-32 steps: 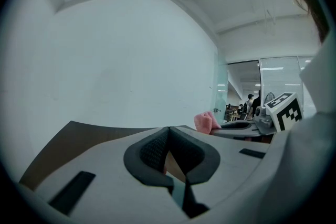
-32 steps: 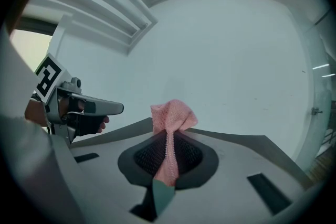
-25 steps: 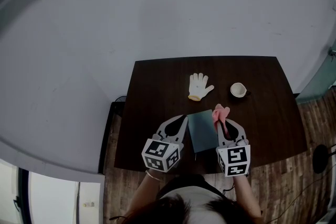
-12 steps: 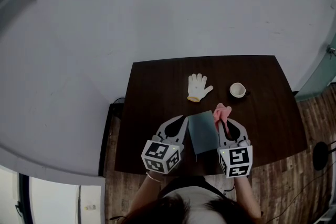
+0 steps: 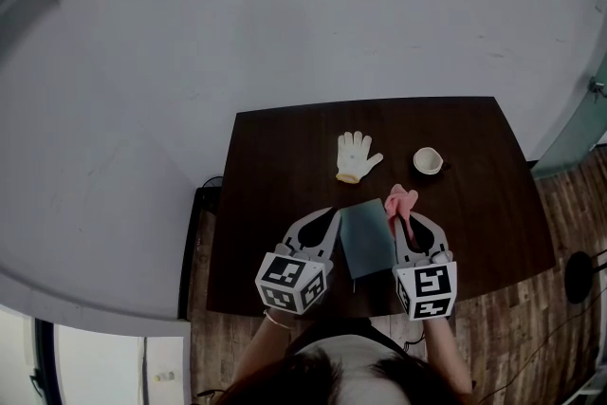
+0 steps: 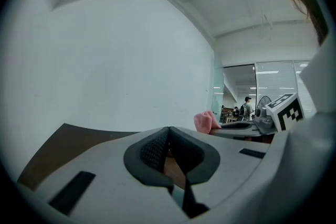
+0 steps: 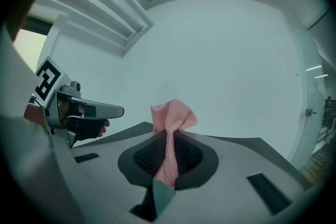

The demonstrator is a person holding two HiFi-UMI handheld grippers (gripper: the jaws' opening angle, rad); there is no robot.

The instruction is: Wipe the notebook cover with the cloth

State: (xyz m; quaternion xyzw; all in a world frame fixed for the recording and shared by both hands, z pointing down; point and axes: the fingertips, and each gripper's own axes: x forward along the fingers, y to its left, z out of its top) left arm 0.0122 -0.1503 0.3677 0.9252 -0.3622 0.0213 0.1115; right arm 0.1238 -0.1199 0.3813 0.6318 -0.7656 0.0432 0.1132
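Your right claw (image 7: pixel 167 136) pinches a pink knitted cloth (image 7: pixel 173 113), your left claw (image 6: pixel 168 131) is pressed together, and the flat teal rectangular notebook (image 5: pixel 365 237) lies between them on the dark table (image 5: pixel 285 156), long axis pointing away from you.

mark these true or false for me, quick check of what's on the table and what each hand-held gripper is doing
1. The right hand-held gripper is shut on the pink cloth. True.
2. The white glove lies on top of the notebook. False: it lies on the bare table, apart from the notebook and farther from the person.
3. The left hand-held gripper has its jaws wide apart. False: its jaws meet at the tips, with nothing held.
4. The notebook lies between the two hand-held grippers. True.
5. The small cup is stacked on the glove. False: it stands apart, to the glove's right in the head view.
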